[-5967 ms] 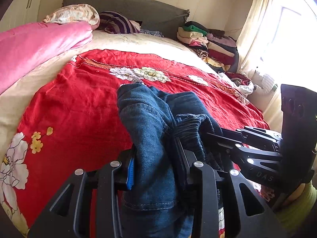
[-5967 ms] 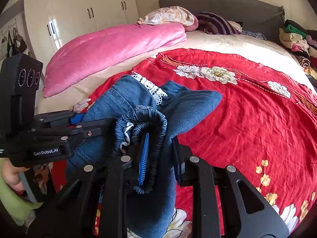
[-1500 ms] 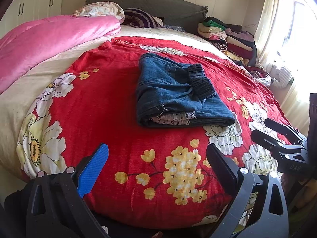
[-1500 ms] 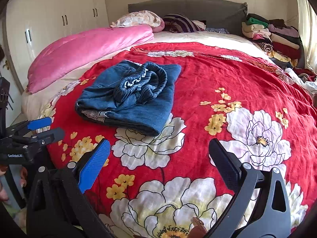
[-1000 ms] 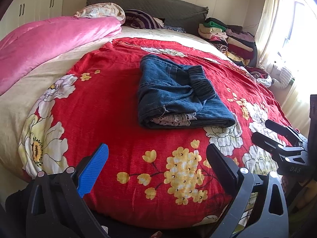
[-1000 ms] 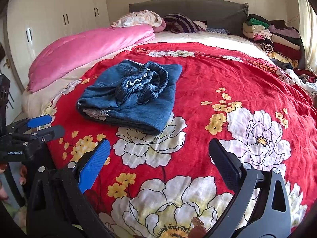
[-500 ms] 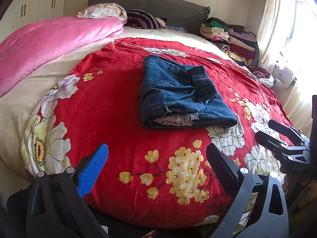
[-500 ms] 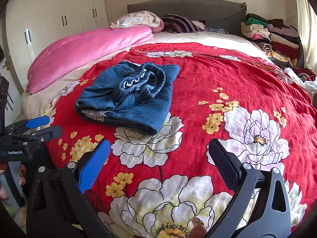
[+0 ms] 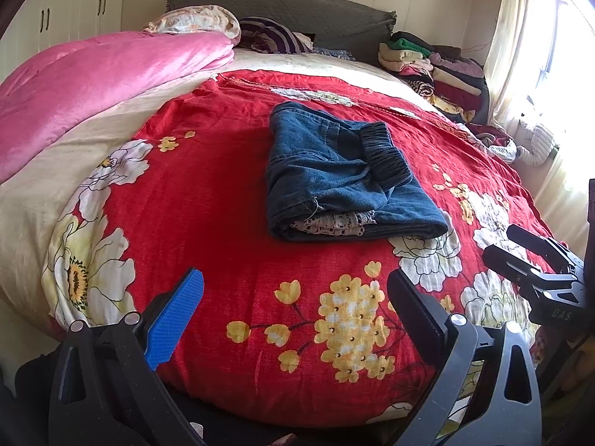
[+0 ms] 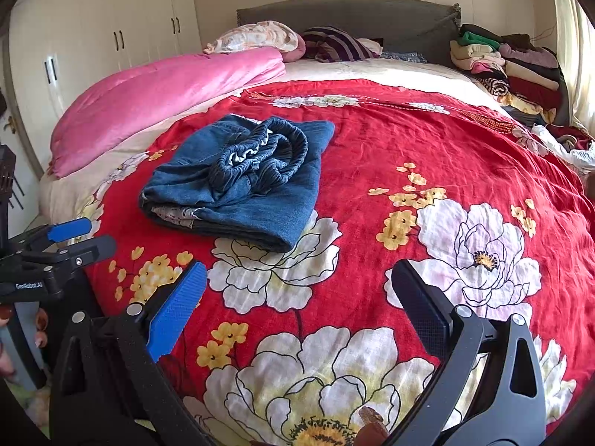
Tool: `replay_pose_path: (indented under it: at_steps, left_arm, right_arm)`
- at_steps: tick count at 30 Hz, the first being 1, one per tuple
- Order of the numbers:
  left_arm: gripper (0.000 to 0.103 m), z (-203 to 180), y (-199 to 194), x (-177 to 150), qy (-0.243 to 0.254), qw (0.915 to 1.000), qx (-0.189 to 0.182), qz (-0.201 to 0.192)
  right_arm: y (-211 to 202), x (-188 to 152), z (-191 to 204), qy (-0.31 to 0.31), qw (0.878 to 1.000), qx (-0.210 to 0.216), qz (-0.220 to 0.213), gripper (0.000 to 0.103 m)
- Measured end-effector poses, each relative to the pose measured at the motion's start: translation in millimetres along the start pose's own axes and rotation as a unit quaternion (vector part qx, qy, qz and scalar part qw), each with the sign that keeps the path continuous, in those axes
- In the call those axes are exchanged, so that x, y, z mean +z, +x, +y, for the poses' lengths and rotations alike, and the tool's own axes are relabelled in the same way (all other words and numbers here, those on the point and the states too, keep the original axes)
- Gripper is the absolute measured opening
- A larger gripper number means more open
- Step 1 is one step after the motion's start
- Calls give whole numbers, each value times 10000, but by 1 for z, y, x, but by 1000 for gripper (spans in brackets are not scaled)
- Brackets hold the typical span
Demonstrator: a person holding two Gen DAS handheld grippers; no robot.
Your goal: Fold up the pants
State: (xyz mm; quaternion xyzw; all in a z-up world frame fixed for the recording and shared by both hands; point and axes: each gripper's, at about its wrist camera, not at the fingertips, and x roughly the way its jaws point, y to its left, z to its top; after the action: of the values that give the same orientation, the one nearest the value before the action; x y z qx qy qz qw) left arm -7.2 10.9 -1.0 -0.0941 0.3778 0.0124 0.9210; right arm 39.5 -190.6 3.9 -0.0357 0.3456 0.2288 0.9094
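Observation:
The blue denim pants (image 9: 334, 178) lie folded into a thick stack on the red flowered bedspread (image 9: 208, 186), with white lace trim showing at the near edge and the elastic waistband on top. They also show in the right wrist view (image 10: 241, 182). My left gripper (image 9: 297, 297) is open and empty, held back near the foot of the bed, well short of the pants. My right gripper (image 10: 297, 290) is open and empty too, to the right of the pants. Each gripper shows at the side of the other's view.
A pink quilt (image 9: 93, 78) lies along the left side of the bed. Pillows (image 9: 193, 24) rest at the grey headboard. A pile of folded clothes (image 9: 431, 67) is stacked at the far right corner. White wardrobes (image 10: 104, 44) stand on the left.
Six seconds ago both grippers were shut on the pants and held them up. Now the pants lie folded on the bed and both grippers are open and drawn back. Little has moved in the last second.

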Motion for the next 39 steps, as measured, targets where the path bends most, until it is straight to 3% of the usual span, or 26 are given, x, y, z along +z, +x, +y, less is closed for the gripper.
replay_pose_path:
  at_steps: [39]
  left_arm:
    - [99,-9,0,-4,82,9999,86,71]
  right_arm:
    - [-2,0,-3,49,9999,-89,13,94]
